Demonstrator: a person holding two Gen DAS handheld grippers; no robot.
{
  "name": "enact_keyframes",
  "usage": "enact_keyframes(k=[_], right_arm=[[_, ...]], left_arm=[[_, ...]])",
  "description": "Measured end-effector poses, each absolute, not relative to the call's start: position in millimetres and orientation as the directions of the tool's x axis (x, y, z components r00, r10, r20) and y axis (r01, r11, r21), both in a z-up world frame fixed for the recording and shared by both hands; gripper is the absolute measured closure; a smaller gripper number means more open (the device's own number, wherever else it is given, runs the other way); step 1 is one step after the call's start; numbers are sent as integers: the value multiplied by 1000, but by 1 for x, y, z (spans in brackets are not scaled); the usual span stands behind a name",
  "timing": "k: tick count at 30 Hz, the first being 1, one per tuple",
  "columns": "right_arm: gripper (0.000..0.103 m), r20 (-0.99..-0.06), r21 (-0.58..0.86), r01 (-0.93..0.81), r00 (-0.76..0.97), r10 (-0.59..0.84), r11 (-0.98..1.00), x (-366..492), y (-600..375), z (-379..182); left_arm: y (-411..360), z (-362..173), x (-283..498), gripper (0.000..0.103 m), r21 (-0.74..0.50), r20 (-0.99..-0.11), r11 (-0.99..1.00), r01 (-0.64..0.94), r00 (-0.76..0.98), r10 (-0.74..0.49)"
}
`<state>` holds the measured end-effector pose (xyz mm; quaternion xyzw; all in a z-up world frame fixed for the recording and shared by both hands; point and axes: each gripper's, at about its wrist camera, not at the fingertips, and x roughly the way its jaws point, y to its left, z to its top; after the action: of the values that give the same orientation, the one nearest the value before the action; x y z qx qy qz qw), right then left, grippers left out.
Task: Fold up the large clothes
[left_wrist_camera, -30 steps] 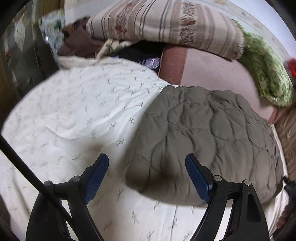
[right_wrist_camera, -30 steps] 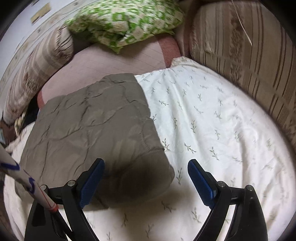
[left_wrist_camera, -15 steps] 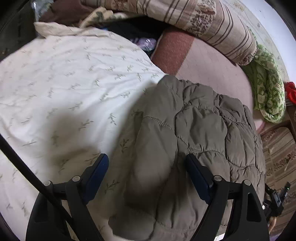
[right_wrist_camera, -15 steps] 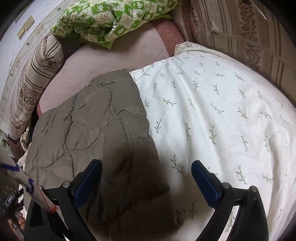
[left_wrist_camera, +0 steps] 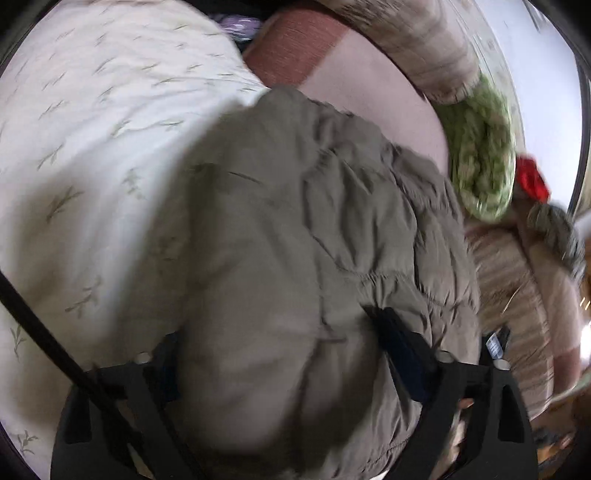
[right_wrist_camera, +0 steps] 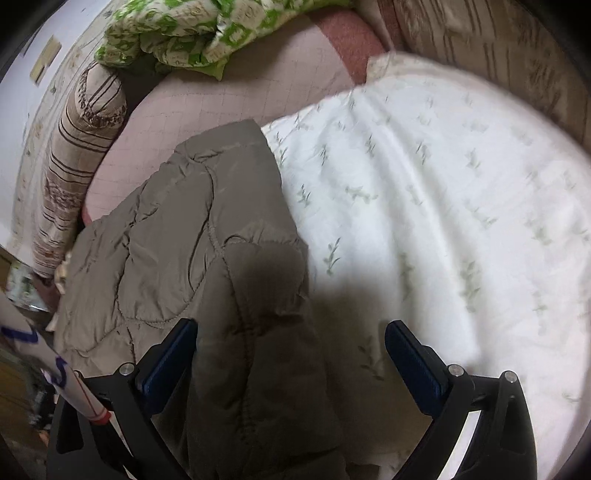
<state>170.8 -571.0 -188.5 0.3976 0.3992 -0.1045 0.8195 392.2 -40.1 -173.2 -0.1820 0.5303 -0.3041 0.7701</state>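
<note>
A folded olive-grey quilted jacket (left_wrist_camera: 314,240) lies on a white leaf-print bedspread (left_wrist_camera: 92,147). In the left wrist view my left gripper (left_wrist_camera: 280,354) is open with its jaws wide apart, and the jacket's near end bulges between them. The left finger is mostly hidden behind the fabric. In the right wrist view the jacket (right_wrist_camera: 184,229) runs toward the camera. My right gripper (right_wrist_camera: 291,350) is open, and the jacket's near right edge lies between its blue pads (right_wrist_camera: 413,358). The bedspread (right_wrist_camera: 443,203) fills the right side.
A striped bolster (right_wrist_camera: 70,166) and a green-and-white checked quilt (right_wrist_camera: 177,33) lie at the back on a pink mattress (right_wrist_camera: 221,96). A striped cushion (right_wrist_camera: 498,48) stands at the right. A red object (left_wrist_camera: 532,181) sits beyond the green quilt (left_wrist_camera: 480,162).
Both grippers have moved forward and down onto the jacket's near end. The jacket now sits between the jaws of each. The left view is blurred from motion.
</note>
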Motion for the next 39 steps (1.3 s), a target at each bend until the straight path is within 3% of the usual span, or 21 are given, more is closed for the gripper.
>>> enact_keyframes(k=[8,12,18,20,23,28,39], right_arm=[[0,-682,634,374,684,260,677,190,-561,-196],[1,-687,619,359,678,261,698,201,-548,-193],[25,-692,613,366,677,252,700,203,-540,-185],[40,-697,603,367,675,244,708,203,-536,-178],[53,-693,596,368,685,225,714,200,-532,-167],[60,-676,593,355,708,207,722,190,-525,-148],[62,-655,614,339,723,221,713,156,-511,-129]], left_arm=[[-56,-166,386,7,-540,-739,787,298,279,-613],[-66,-154,380,17,-481,-761,829,285,333,-557],[-78,-134,369,45,-364,-786,882,298,410,-463],[-80,-126,364,50,-340,-786,894,293,433,-441],[-75,-116,357,55,-331,-779,899,288,455,-432],[-69,-108,347,57,-327,-776,902,282,465,-427],[-59,-99,319,59,-328,-781,903,277,459,-425]])
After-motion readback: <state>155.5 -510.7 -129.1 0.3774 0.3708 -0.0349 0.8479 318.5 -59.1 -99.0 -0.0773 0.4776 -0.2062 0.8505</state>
